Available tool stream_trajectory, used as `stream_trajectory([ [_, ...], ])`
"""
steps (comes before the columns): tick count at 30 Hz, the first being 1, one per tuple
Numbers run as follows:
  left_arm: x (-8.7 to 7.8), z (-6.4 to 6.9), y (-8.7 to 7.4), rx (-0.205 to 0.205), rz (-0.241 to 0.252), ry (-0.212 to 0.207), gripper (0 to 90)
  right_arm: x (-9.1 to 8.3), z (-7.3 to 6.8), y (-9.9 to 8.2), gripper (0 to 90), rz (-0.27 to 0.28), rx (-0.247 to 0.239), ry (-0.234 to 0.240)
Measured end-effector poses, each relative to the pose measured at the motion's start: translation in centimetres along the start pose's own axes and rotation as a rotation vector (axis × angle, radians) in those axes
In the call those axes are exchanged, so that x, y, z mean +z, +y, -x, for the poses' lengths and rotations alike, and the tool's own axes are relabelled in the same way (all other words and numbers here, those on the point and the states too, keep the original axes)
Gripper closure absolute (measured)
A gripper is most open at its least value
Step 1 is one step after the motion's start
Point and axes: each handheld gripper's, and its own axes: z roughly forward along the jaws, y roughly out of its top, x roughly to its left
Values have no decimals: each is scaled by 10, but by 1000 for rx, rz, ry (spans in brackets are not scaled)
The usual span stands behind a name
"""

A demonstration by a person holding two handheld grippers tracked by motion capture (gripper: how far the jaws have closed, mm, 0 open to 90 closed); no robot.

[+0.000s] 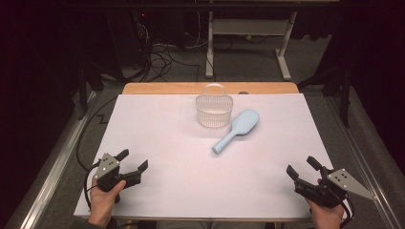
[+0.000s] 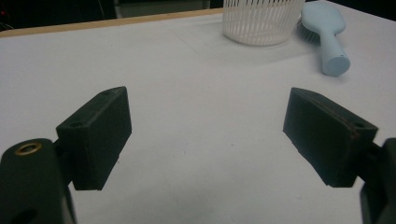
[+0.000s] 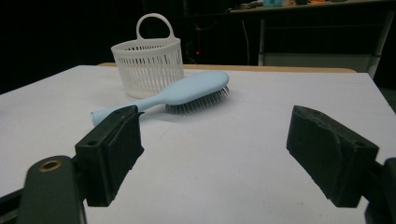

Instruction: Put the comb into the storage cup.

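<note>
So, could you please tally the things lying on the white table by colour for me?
White: 1, the slatted basket with a loop handle.
Light blue: 1, the hairbrush, bristles down beside the basket.
Total: 2 things on the table.

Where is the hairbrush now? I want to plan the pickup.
In the high view the hairbrush lies right of centre on the white table, bristles down, just right of the basket.

Hairbrush [image 3: 187,91] is looking like smooth matt pale-blue plastic; basket [image 3: 148,65] is showing white slatted plastic; table [image 1: 157,157] is wearing a matt white sheet over a wood edge.
</note>
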Motion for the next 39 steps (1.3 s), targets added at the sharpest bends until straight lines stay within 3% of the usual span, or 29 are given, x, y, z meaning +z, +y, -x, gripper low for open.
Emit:
stream_trajectory([
  [39, 2, 6, 1, 13, 7, -32, 169, 21, -22, 8, 202, 3, -20, 88],
])
